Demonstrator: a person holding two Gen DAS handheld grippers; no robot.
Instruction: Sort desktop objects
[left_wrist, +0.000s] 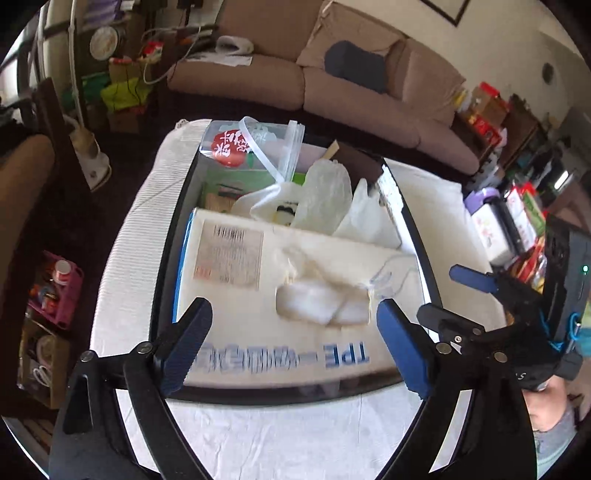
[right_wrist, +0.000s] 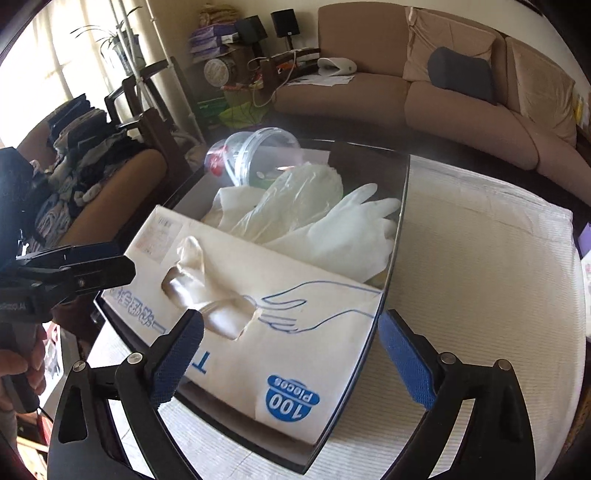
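Observation:
A black storage bin (left_wrist: 162, 258) (right_wrist: 397, 236) stands on a white cloth. A white glove box (left_wrist: 295, 295) (right_wrist: 288, 339) with blue print lies across its near end, a glove poking from its slot. Behind it lie white gloves (right_wrist: 354, 225) (left_wrist: 365, 214), a clear plastic bag (left_wrist: 325, 192) (right_wrist: 291, 195), a zip bag with a red label (left_wrist: 236, 147) and a clear tub (right_wrist: 266, 151). My left gripper (left_wrist: 291, 343) is open and empty above the box. My right gripper (right_wrist: 291, 354) is open and empty above it too; it also shows in the left wrist view (left_wrist: 476, 295).
The white cloth (right_wrist: 480, 277) (left_wrist: 258, 435) covers the table around the bin. A brown sofa (right_wrist: 424, 92) (left_wrist: 332, 85) stands behind. Packets and bottles (left_wrist: 513, 225) crowd the right. A pink organiser (left_wrist: 59, 288) sits at the left.

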